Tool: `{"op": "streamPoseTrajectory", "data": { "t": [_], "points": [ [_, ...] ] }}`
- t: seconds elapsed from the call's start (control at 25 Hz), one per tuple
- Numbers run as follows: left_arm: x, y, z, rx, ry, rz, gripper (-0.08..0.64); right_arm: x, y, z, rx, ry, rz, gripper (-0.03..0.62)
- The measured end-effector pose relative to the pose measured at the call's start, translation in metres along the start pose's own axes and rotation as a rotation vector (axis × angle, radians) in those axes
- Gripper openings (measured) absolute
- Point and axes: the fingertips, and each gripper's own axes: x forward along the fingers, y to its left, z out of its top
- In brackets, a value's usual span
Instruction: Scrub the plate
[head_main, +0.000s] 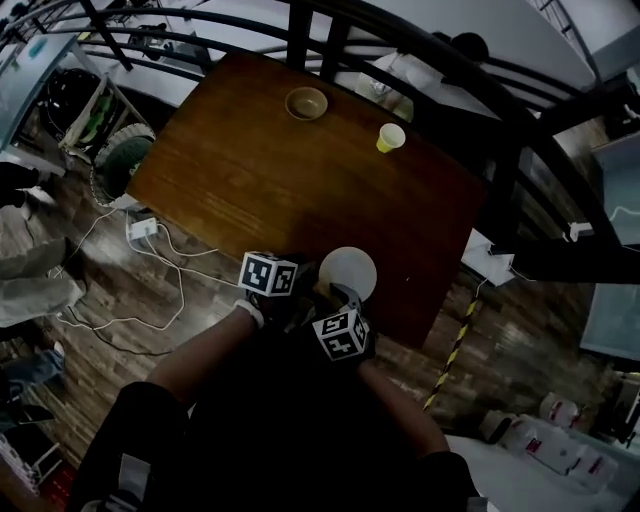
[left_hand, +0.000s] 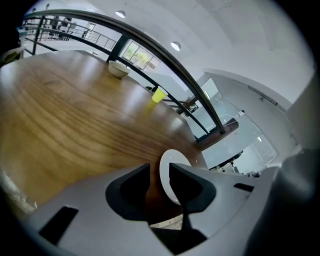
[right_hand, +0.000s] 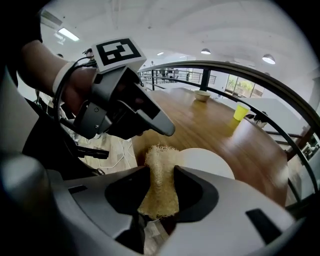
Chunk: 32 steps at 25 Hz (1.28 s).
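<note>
A white plate (head_main: 350, 268) lies near the front edge of the brown table (head_main: 260, 180). My left gripper (head_main: 305, 285) reaches it from the left. In the left gripper view the jaws (left_hand: 160, 170) stand a narrow gap apart with the plate's rim (left_hand: 165, 174) between them, held. My right gripper (right_hand: 161, 167) is shut on a tan fibrous scrubber (right_hand: 160, 185), which sticks out over the near edge of the plate (right_hand: 205, 162). The left gripper (right_hand: 150, 117) hangs over the plate's left edge in that view.
A small bowl (head_main: 306, 103) and a yellow cup (head_main: 390, 137) stand at the table's far side. A dark railing (head_main: 480, 90) curves behind the table. Cables and a power strip (head_main: 143, 229) lie on the floor to the left.
</note>
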Motion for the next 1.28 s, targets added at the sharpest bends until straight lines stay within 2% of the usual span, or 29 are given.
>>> {"op": "streamPoseTrajectory", "data": {
  "t": [0.36,0.52,0.84,1.0,1.28],
  "points": [
    [0.021,-0.005,-0.016,0.009,0.072,-0.023,0.129,-0.015,-0.022,-0.046,0.084,0.054,-0.050,0.156],
    [0.033,-0.007,-0.027,0.042,0.129,-0.007,0.129,-0.020,-0.041,-0.057,0.115,0.065,-0.090,0.156],
    [0.049,-0.010,-0.036,0.143,0.210,0.025,0.115,-0.023,-0.085,-0.065,0.152,0.086,-0.169,0.156],
    [0.051,-0.012,-0.038,0.139,0.217,0.019,0.074,-0.018,-0.108,-0.061,0.151,0.089,-0.197,0.156],
    [0.056,-0.014,-0.035,0.129,0.218,0.013,0.064,0.004,-0.131,-0.035,0.097,0.094,-0.200,0.156]
  ]
}}
